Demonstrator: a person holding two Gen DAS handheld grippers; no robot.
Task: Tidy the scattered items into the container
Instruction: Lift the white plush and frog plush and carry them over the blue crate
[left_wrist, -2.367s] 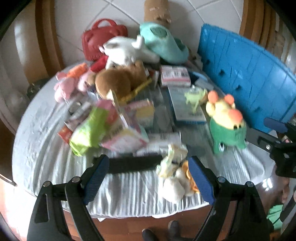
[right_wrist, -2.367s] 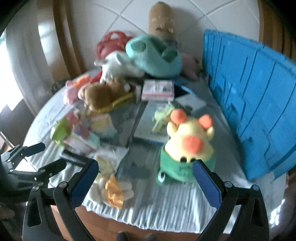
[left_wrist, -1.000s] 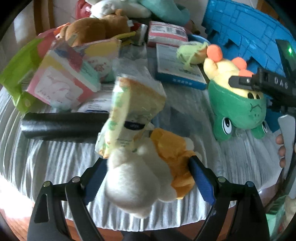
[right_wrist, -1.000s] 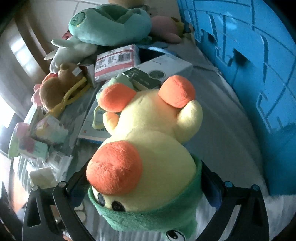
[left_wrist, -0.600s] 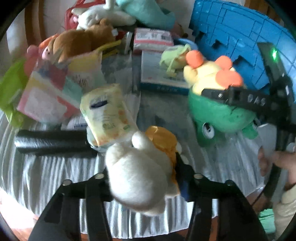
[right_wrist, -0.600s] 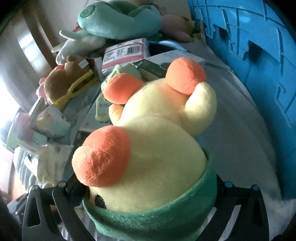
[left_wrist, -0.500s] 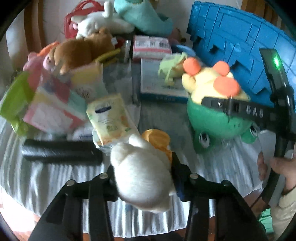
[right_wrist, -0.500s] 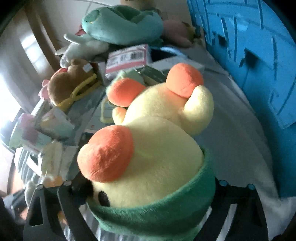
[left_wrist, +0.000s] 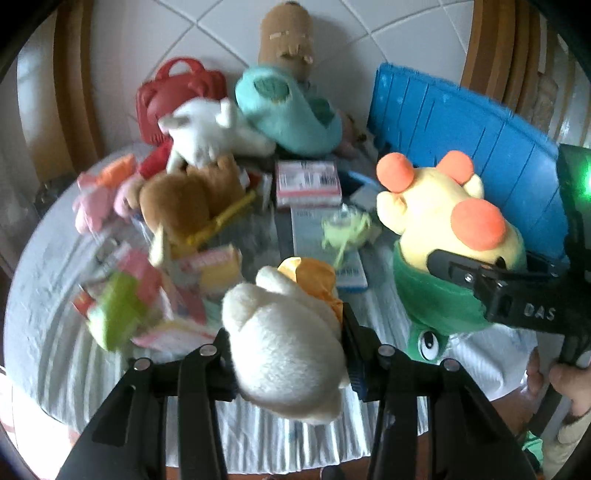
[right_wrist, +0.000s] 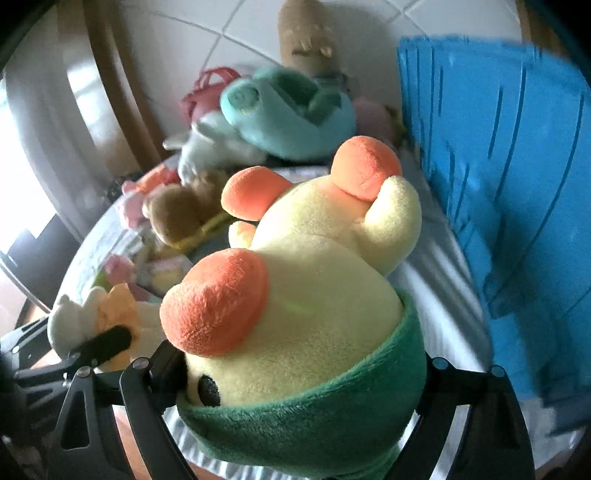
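Note:
My left gripper (left_wrist: 286, 332) is shut on a white plush toy (left_wrist: 284, 343) with an orange part and holds it lifted above the table's front edge. My right gripper (right_wrist: 295, 373) is shut on a yellow plush toy (right_wrist: 306, 295) with orange ears and a green body, also lifted; it also shows in the left wrist view (left_wrist: 447, 229), to the right of the white plush. The blue container (left_wrist: 461, 129) stands at the table's right side and shows in the right wrist view (right_wrist: 517, 184) just right of the yellow plush.
The round table (left_wrist: 48, 295) with a white cloth holds a brown plush (left_wrist: 184, 199), a white plush (left_wrist: 207, 136), a teal plush (left_wrist: 288, 110), a red bag (left_wrist: 166, 88), a pink toy (left_wrist: 92, 203), a pink packet (left_wrist: 306, 182), a book (left_wrist: 314, 240) and colourful packs (left_wrist: 147, 306).
Both grippers closed on their plush toys, lifted them off the table and pulled back. The tissue pack that leaned on the white plush stayed behind.

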